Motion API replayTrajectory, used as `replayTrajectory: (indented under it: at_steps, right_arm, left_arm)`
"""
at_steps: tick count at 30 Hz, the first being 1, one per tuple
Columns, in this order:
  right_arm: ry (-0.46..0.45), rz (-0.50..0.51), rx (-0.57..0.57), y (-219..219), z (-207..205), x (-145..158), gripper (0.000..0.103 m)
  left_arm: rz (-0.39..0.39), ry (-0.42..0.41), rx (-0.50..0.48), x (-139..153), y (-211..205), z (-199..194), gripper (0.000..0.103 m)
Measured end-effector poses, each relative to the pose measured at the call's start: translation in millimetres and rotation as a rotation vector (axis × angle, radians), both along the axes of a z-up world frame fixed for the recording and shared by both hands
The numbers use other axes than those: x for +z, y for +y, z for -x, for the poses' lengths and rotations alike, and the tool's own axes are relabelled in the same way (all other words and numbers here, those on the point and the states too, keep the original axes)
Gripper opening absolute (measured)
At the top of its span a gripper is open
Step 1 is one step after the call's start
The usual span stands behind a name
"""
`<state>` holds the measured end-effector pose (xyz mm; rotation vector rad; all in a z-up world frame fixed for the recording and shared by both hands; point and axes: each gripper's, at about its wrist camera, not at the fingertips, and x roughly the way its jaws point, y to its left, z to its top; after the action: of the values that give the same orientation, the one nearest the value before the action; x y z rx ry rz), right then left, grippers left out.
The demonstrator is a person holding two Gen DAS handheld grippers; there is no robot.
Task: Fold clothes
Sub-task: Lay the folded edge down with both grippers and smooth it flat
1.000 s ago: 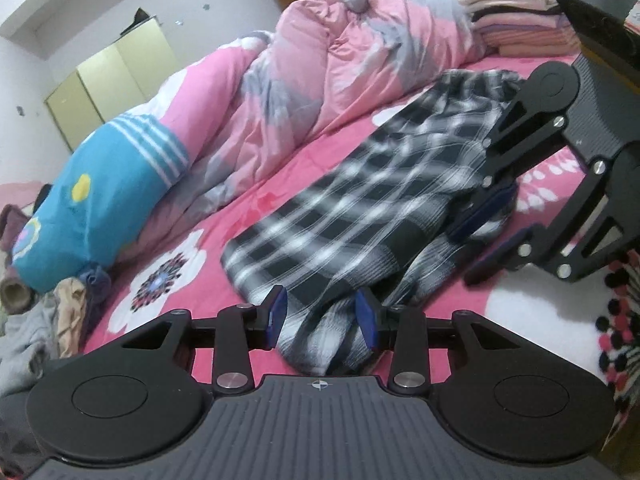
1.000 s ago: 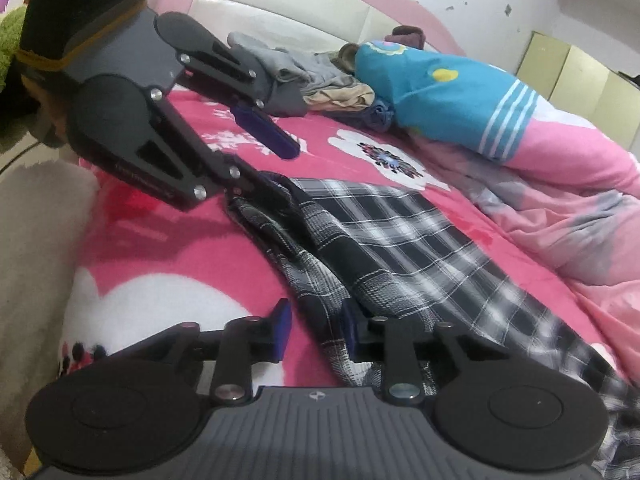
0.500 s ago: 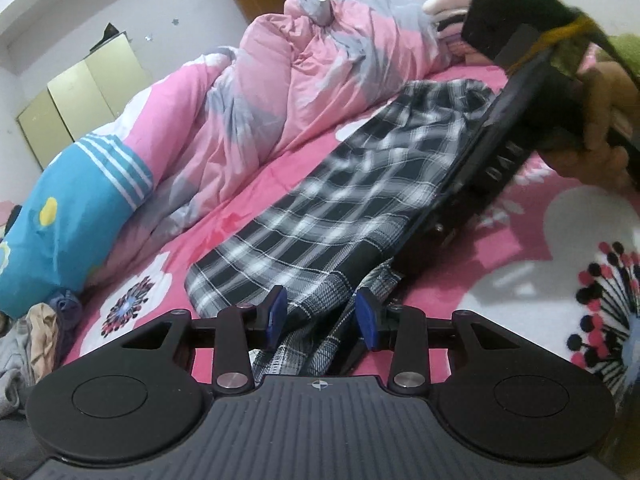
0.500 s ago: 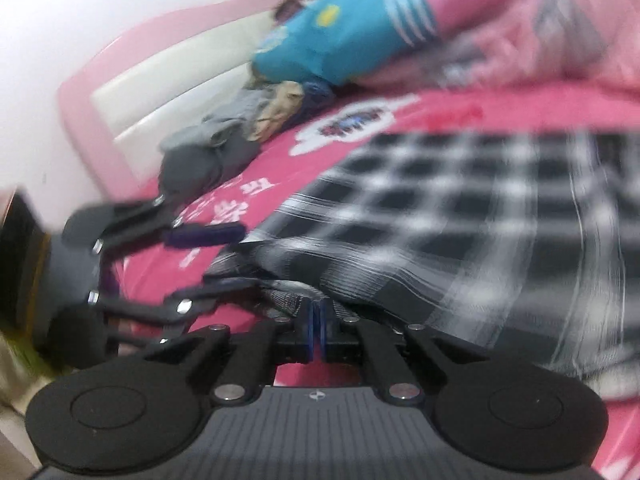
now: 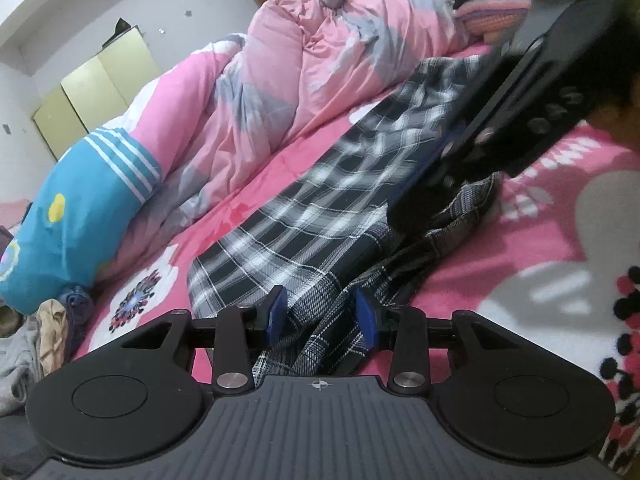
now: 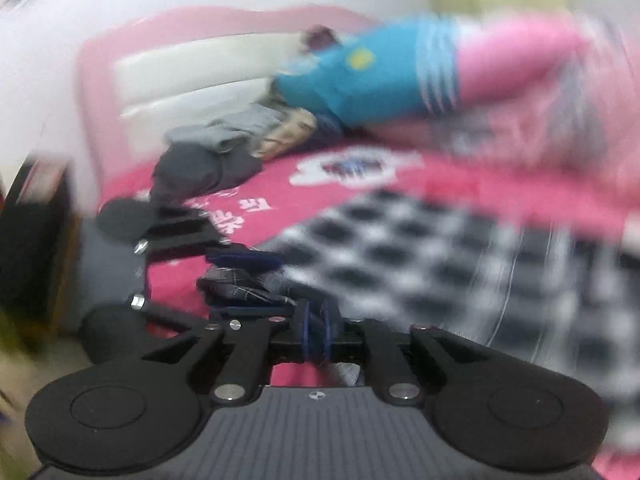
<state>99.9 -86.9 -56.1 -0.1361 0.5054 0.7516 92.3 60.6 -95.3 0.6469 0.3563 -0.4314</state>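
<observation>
A black-and-white plaid shirt (image 5: 320,216) lies lengthwise on the pink bed sheet (image 5: 520,248). My left gripper (image 5: 320,316) stands over its near corner. Bunched plaid lies in the gap between the blue pads, which stay apart. My right gripper (image 5: 416,196) reaches in from the upper right, and a grey-checked fold hangs lifted beneath it. In the blurred right wrist view, the right gripper (image 6: 317,336) has its jaws opening slightly with a fold of the shirt (image 6: 440,260) pinched between them. The left gripper (image 6: 244,284) is just ahead, with cloth bunched between its pads.
A rumpled pink and grey quilt (image 5: 280,80) fills the far side of the bed beside a blue striped pillow (image 5: 72,220). Folded clothes (image 5: 488,4) are stacked at the far end. Loose clothes (image 6: 224,140) are heaped by the headboard (image 6: 200,64). A yellow cabinet (image 5: 100,92) stands behind.
The right gripper went from open astride the shirt's edge to closed on it, then rolled and rose with the fold. The left gripper crept a little forward over the shirt's corner.
</observation>
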Motion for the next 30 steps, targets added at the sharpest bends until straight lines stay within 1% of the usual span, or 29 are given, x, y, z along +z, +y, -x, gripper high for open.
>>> replayTrajectory:
  at_steps: [1, 2, 3, 4, 5, 7, 8, 9, 11, 14, 17, 19, 21, 23, 24, 27, 30]
  right_arm:
    - [-0.071, 0.067, 0.013, 7, 6, 0, 0.029]
    - [-0.131, 0.137, 0.023, 14, 8, -2, 0.033]
    - [-0.189, 0.207, 0.033, 22, 11, -6, 0.033]
    - [-0.219, 0.265, 0.048, 29, 10, -11, 0.033]
    - [-0.239, 0.314, 0.058, 36, 9, -16, 0.033]
    - [-0.250, 0.358, 0.064, 46, 3, -22, 0.032]
    - [-0.240, 0.361, 0.064, 49, 0, -25, 0.029]
    - [-0.229, 0.362, 0.063, 51, -3, -27, 0.021]
    - [-0.204, 0.326, 0.038, 49, -8, -25, 0.002]
    - [-0.191, 0.214, -0.005, 37, -9, -14, 0.002]
    - [-0.199, 0.180, 0.028, 29, -1, -11, 0.002]
    - [-0.195, 0.201, 0.063, 31, 4, -16, 0.002]
    - [-0.202, 0.264, 0.085, 37, 9, -27, 0.002]
    - [-0.223, 0.338, 0.098, 45, 13, -37, 0.003]
    - [-0.241, 0.353, 0.098, 48, 15, -39, 0.003]
    - [-0.247, 0.359, 0.099, 49, 16, -38, 0.004]
    - [-0.241, 0.358, 0.099, 49, 16, -39, 0.004]
  left_arm:
    - [0.001, 0.001, 0.004, 0, 0, 0, 0.038]
    - [0.003, 0.002, 0.007, 1, 0, -1, 0.038]
    - [0.004, 0.003, 0.011, 1, 0, -1, 0.038]
    - [0.006, 0.004, 0.014, 1, -1, -1, 0.038]
    - [0.007, 0.005, 0.018, 1, -1, -2, 0.038]
    - [0.018, 0.011, 0.026, 2, -1, -2, 0.038]
    - [0.025, 0.014, 0.031, 3, -1, -3, 0.038]
    - [0.032, 0.018, 0.035, 3, -1, -4, 0.038]
    - [0.041, 0.032, 0.044, 3, -1, -6, 0.038]
    - [0.045, 0.046, 0.060, 1, -1, -11, 0.038]
    - [0.057, 0.058, 0.083, 1, 0, -15, 0.038]
    - [0.079, 0.067, 0.108, 3, 2, -17, 0.038]
    - [0.095, 0.073, 0.133, 4, 4, -19, 0.038]
    - [0.084, 0.072, 0.156, 5, 7, -18, 0.038]
    - [0.077, 0.071, 0.166, 6, 8, -17, 0.038]
    - [0.061, 0.078, 0.201, 6, 20, -15, 0.039]
    - [0.071, 0.107, 0.238, 8, 34, -16, 0.043]
